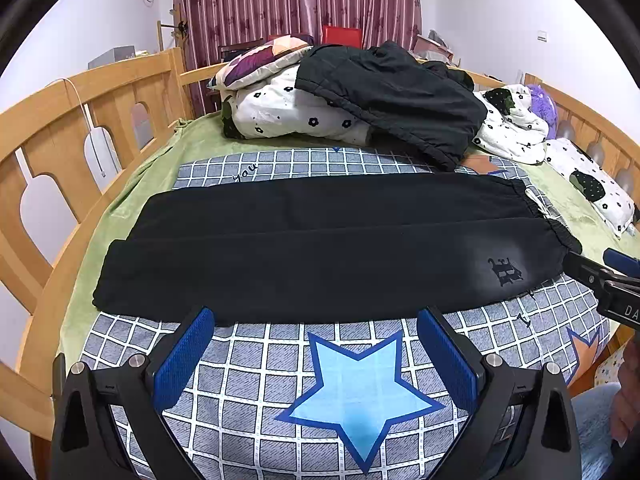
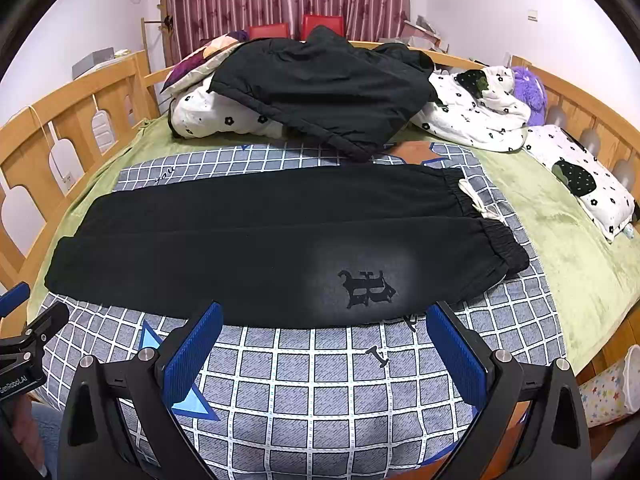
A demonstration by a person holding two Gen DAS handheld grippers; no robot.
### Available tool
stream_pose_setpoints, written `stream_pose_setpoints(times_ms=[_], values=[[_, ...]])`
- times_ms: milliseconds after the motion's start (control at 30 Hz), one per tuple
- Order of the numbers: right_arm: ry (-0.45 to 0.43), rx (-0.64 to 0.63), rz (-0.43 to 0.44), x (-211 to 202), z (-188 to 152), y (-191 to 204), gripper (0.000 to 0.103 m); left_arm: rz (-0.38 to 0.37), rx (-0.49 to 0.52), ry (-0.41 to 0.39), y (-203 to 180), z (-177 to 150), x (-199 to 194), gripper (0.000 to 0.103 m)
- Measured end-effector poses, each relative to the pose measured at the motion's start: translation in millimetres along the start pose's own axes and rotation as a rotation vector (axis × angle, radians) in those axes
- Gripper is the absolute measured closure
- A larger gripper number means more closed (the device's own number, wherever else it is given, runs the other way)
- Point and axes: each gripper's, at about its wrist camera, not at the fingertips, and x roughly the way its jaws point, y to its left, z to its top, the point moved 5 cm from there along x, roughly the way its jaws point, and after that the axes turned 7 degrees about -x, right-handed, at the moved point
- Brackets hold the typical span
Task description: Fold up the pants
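Note:
Black pants (image 1: 320, 248) (image 2: 256, 248) lie flat across the bed, legs side by side, cuffs to the left and the elastic waistband (image 2: 500, 240) to the right. A dark logo (image 2: 366, 286) marks the near leg by the waist. My left gripper (image 1: 316, 322) stands open just short of the pants' near edge, blue pads apart, nothing between them. My right gripper (image 2: 324, 316) is open too, at the near edge below the logo. Each gripper shows at the edge of the other's view.
The pants rest on a grey checked sheet with blue stars (image 1: 352, 384) over a green blanket (image 2: 560, 216). Behind lie a black jacket (image 1: 392, 88), a flowered quilt (image 1: 280, 112) and a pillow (image 2: 580, 176). Wooden bed rails (image 1: 60, 132) run along both sides.

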Motion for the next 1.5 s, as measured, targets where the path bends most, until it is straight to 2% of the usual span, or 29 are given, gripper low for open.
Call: stream_pose_setpoints(times_ms=[1267,1400,1500], values=[[-0.012,0.006,0.017,-4,3,3,0.003,-0.017,-0.001,-0.01,-9,1,-10,0.001],[-0.015,0.019,0.056,-10,6,8,0.003,-0.03,-0.004,-0.04,-14,3,-21,0.001],[-0.026,0.042,0.081,-19,9,8,0.003,-0.034,-0.044,-0.1,-9,11,-37,0.001]])
